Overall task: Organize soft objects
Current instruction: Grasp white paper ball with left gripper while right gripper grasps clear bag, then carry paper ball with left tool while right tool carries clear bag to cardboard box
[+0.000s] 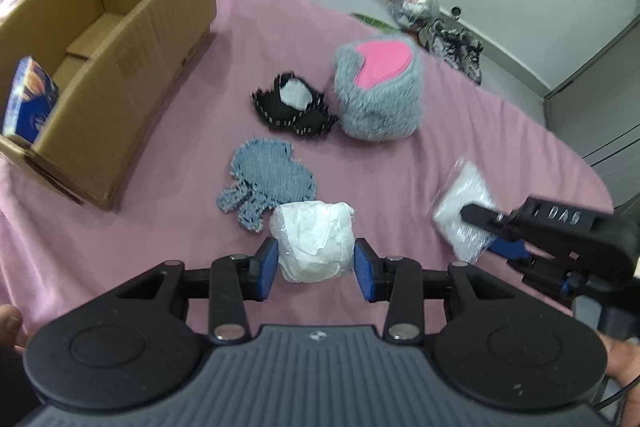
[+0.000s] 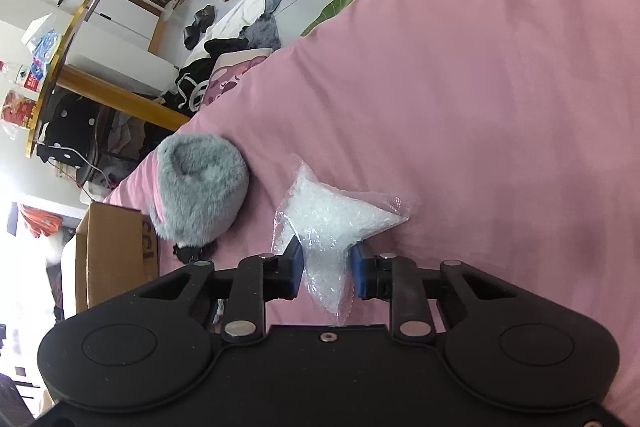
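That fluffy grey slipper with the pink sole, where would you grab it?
Grip the grey slipper across its furry sides, coming from above. It lies sole-up on the pink bedsheet, plump and rounded; the flat pink sole gives the jaws nothing to pinch, while the soft sides should squash.

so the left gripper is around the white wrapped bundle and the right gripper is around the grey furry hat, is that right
Not quite. The left gripper is around the white wrapped bundle, but the right gripper is around the clear bag of beads, as the right wrist view shows. The grey furry hat lies untouched.
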